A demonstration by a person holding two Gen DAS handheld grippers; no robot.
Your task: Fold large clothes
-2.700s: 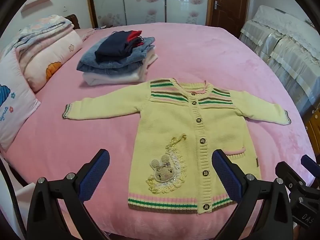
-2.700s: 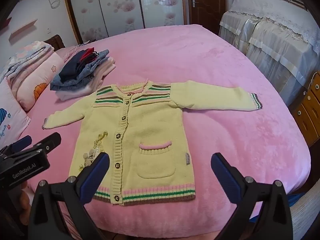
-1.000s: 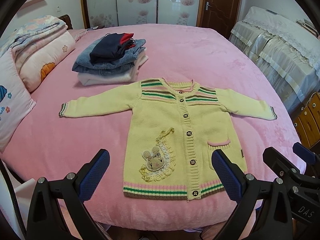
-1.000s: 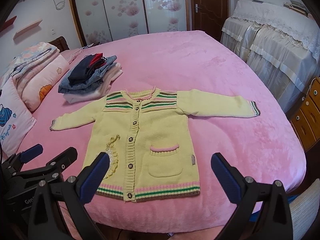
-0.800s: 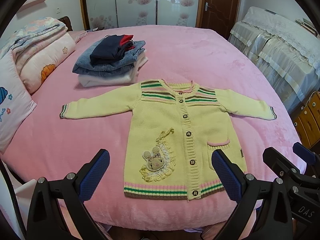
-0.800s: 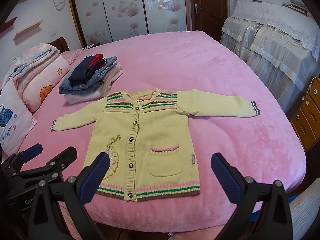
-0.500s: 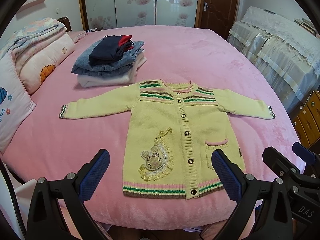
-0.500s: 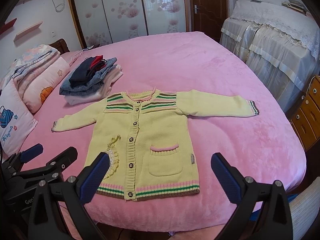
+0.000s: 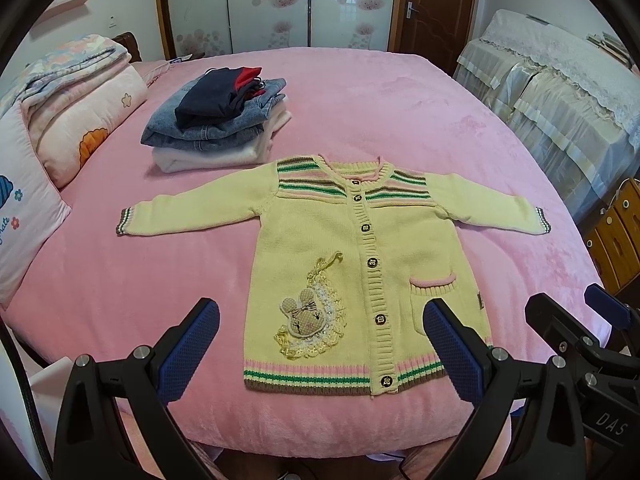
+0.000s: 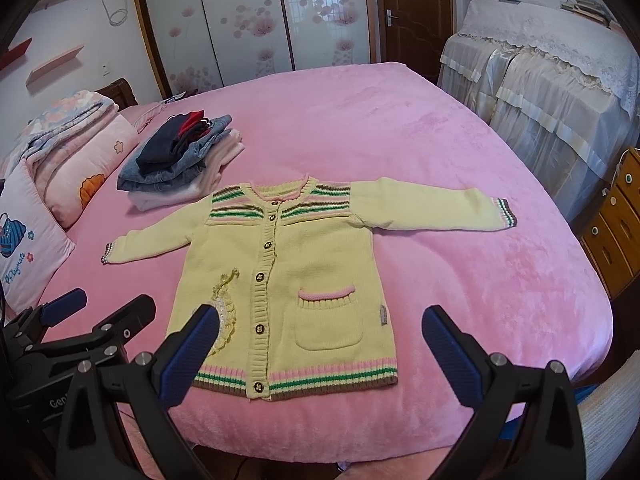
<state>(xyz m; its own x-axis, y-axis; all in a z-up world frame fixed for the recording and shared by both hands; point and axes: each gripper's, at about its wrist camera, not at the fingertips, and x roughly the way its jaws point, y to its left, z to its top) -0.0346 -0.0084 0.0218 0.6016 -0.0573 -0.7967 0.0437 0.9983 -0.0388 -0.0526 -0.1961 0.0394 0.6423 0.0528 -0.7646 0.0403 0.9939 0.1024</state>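
Pink plush bedspread [image 9: 400, 112] covers the wide bed in the left wrist view, with sliding wardrobe doors with a flower print [image 9: 272, 4] and a dark brown wooden door [image 9: 436, 4] behind it. On the bed lies a pale yellow knitted cardigan with striped shoulders and a rabbit patch [image 9: 340, 248], spread flat, buttoned, both sleeves stretched out to the sides, its hem near the front edge of the bed. Beyond its collar, to the left, is a pile of folded clothes with blue denim and a dark garment on top [image 9: 220, 116]. The left tool [image 9: 320, 344] hovers in front of the hem with its blue pads wide apart and holds nothing. From the right wrist view, the same cardigan [image 10: 312, 264] lies in the middle of the bedspread [image 10: 460, 160], the folded pile [image 10: 180, 156] behind its left sleeve. The right tool [image 10: 316, 344] is also widely opened and empty, above the hem, and the left tool [image 10: 92, 316] is visible at the lower left.
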